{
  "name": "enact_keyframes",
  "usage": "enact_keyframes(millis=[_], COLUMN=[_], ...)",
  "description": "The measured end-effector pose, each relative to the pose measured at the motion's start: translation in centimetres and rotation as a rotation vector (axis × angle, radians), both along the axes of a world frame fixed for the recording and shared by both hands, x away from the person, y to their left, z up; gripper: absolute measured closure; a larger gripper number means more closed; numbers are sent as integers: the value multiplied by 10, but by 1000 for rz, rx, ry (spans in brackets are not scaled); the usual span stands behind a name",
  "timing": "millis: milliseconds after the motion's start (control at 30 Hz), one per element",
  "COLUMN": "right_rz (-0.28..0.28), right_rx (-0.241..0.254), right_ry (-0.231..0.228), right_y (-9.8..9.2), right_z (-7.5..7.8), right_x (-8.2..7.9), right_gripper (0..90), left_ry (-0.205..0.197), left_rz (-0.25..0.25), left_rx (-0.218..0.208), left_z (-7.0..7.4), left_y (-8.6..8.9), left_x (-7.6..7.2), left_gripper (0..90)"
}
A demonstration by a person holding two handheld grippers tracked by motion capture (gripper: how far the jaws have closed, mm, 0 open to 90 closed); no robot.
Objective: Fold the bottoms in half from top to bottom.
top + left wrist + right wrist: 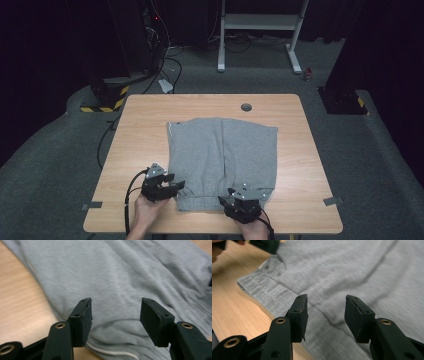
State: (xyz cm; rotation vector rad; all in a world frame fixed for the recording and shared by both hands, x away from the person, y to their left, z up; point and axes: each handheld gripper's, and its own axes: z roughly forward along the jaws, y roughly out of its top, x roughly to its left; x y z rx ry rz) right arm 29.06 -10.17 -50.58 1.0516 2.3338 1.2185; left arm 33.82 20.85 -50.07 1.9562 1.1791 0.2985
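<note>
Left gripper: the black two-jaw left gripper [175, 183] sits in the person's left hand [146, 209] at the near left corner of the garment, its jaws pointing right, over the fabric edge.
Left jaws: spread wide apart in the left gripper view [115, 312], grey fabric lying beneath the gap, nothing pinched between the pads.
Garment: a pair of grey, soft knitted cotton shorts [222, 160] lies flat in the middle of the bench, ribbed waistband along the near edge, legs stretching away; a white drawstring [110, 352] shows at the hem near the left jaws.
Bench: a light wooden rectangular bench [140, 120] carries the shorts, with a round grey cable hole [246, 107] near its far edge.
Right gripper: the black two-jaw right gripper [225, 202] rests at the near edge of the waistband, right of centre.
Right jaws: parted in the right gripper view [325, 312], hanging over the fabric and gripping nothing.
</note>
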Motion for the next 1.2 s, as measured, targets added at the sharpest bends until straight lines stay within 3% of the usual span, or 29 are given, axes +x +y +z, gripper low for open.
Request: enact_keyframes(millis=[67, 167, 333, 467, 500, 700, 933, 1067, 1133, 1200], right_rz=[15, 51, 119, 169, 187, 256, 276, 305, 308, 307], right_rx=[2, 8, -10, -31, -38, -79, -91, -103, -109, -123], right_ry=[-1, 6, -4, 5, 9, 19, 23, 23, 45, 52], right_y=[5, 20, 47, 69, 76, 101, 117, 128, 133, 136], right_z=[0, 1, 5, 2, 1, -5, -4, -3, -6, -10], right_x=[2, 6, 7, 8, 9, 9, 8, 8, 9, 8], right_gripper=[530, 534, 533, 520, 514, 481, 438, 415, 406, 400], left_ry=[3, 24, 26, 26, 26, 38, 79, 77, 104, 111], left_rz=[3, 41, 83, 131, 131, 160, 190, 252, 275, 278], left_rx=[13, 36, 64, 109, 109, 198, 195, 149, 151, 182], left_z=[1, 5, 11, 14, 14, 13, 12, 5, -2, -8], left_y=[1, 8, 15, 21, 21, 17, 13, 17, 18, 19], left_x=[3, 22, 42, 67, 67, 100, 134, 149, 154, 156], left_gripper=[406, 394, 390, 390, 392, 390, 377, 382, 382, 381])
